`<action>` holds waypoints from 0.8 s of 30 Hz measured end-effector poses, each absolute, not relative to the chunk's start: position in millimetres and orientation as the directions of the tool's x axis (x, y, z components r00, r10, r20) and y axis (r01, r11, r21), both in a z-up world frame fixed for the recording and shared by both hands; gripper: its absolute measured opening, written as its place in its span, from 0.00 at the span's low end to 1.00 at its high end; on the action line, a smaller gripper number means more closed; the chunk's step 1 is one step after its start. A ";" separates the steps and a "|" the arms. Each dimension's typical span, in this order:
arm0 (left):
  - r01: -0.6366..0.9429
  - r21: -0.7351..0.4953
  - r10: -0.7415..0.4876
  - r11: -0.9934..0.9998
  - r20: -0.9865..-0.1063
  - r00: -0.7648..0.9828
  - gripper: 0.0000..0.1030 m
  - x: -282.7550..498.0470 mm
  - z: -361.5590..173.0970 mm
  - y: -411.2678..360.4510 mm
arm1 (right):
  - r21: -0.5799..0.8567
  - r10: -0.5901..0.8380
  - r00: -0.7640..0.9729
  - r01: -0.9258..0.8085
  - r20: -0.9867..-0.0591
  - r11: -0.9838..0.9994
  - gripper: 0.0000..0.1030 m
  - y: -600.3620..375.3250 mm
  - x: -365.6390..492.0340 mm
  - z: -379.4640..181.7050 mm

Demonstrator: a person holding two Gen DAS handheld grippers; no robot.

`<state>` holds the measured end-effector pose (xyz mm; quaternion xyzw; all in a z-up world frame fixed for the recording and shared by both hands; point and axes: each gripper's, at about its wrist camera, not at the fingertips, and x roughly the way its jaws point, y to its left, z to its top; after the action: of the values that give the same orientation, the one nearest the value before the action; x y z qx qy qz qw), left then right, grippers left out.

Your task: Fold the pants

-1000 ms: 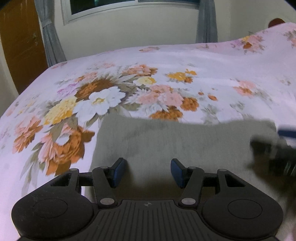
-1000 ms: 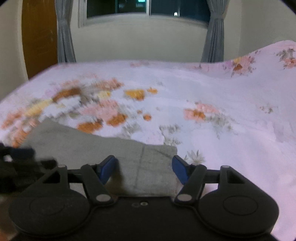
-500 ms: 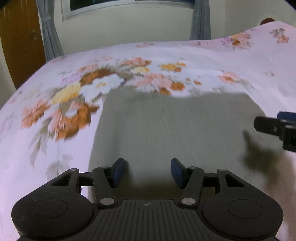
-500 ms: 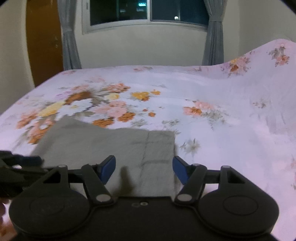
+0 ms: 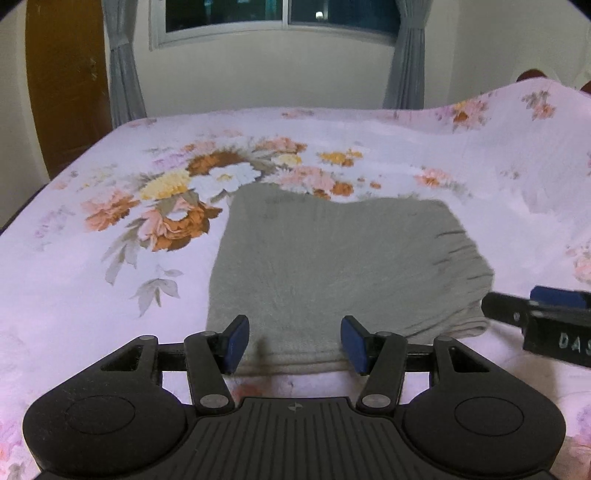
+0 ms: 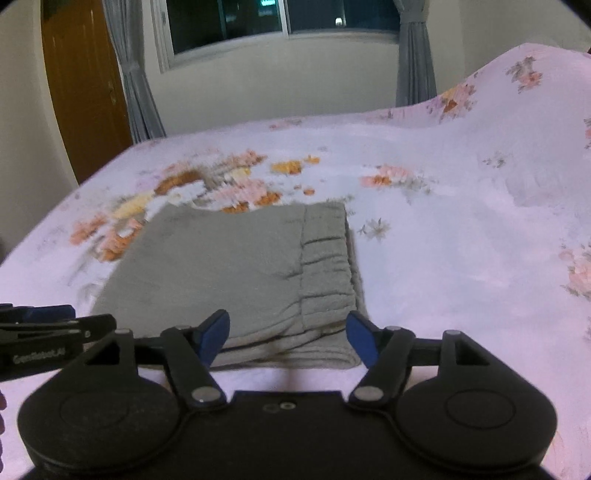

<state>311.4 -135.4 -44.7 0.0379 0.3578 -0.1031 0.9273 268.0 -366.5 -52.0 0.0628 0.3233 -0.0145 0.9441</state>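
The grey pants [image 5: 332,266] lie folded into a flat, layered rectangle on the floral bedsheet [image 5: 92,295]. The gathered waistband [image 6: 325,269] is on the right side of the stack. My left gripper [image 5: 295,341] is open and empty, just above the near left edge of the stack. My right gripper [image 6: 288,336] is open and empty, just above the near right edge by the waistband. Each gripper shows at the edge of the other's view, the right one in the left wrist view [image 5: 539,314] and the left one in the right wrist view [image 6: 48,325].
The bed spreads wide to the left, right and far side of the pants. A raised, sheet-covered hump [image 5: 535,110] is at the far right. A wooden door [image 5: 66,85], a window [image 5: 280,14] and grey curtains [image 5: 122,66] are on the wall behind the bed.
Both grippers have pulled back toward me and risen, so the folded pants now show in full. Both stayed open and empty; the pants have not moved.
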 end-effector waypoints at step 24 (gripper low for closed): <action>0.169 0.032 -0.125 0.985 -0.541 0.832 1.00 149.7 51.8 -105.0 | 0.218 0.120 0.855 -0.009 -0.504 0.976 0.99 -349.0 105.3 29.2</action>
<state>149.7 -105.0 51.8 0.0391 0.2798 -0.0769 0.9562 105.3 -349.0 29.2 0.1047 0.2667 0.0337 0.9575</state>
